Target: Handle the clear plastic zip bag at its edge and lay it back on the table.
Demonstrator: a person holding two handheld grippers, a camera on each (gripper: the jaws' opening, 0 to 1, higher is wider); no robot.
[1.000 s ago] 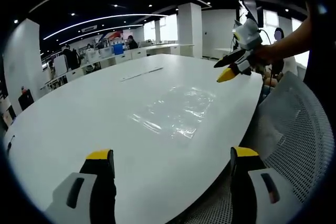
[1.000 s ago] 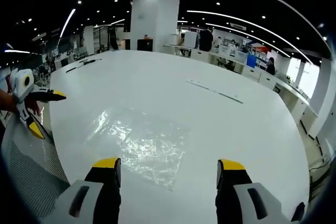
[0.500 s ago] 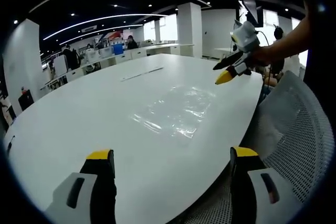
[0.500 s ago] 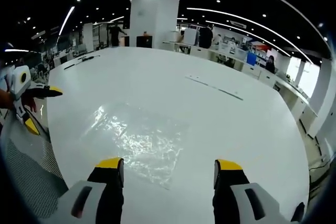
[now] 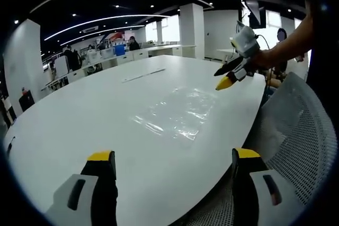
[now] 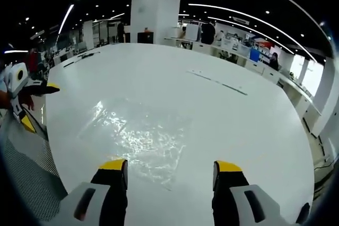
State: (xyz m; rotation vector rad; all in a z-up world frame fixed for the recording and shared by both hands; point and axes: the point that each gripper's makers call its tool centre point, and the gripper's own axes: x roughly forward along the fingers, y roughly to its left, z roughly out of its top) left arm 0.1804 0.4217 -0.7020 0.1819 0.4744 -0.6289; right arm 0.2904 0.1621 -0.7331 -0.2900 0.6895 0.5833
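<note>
We see the clear zip bag point(image 5: 179, 112) lying flat on the white table point(image 5: 79, 115), near its edge by the mesh chair point(image 5: 302, 130). Our left gripper point(image 5: 170, 169) and right gripper point(image 6: 169, 172) are both wide apart, holding nothing.

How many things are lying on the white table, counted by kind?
Clear plastic zip bag: 1
Thin flat strip farther along the table: 1
Total: 2
</note>
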